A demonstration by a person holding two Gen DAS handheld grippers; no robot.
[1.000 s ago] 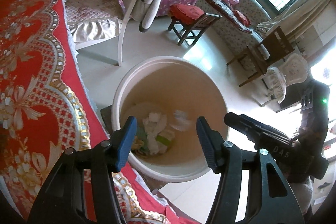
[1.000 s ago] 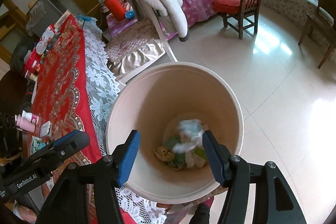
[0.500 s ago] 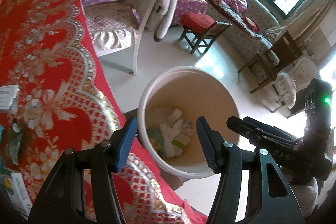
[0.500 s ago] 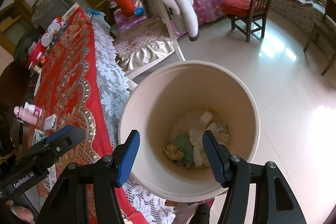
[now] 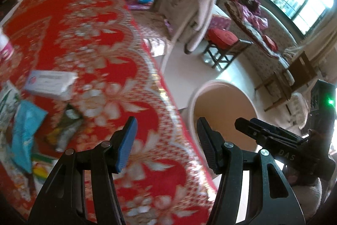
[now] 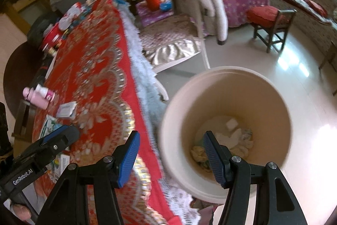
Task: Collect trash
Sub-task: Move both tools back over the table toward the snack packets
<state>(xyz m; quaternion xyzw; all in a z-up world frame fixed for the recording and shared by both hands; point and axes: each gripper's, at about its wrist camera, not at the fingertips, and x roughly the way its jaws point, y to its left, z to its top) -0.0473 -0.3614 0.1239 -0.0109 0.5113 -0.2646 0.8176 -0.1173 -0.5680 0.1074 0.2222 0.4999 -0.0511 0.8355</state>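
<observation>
From the left wrist, your left tongs (image 5: 166, 142) hang about half open and empty over the worktop's (image 5: 88, 39) near edge. Aim for the blue wrapper (image 5: 25, 132) and the crumpled packet (image 5: 67, 130) toward the worktop's left side; come in low and pinch a fold.

From the right wrist, your right tongs (image 6: 170, 157) gape half open, holding nothing, straddling the worktop edge and the bin (image 6: 273, 98), which stands on the floor just beside it with trash (image 6: 236, 140) inside.
</observation>
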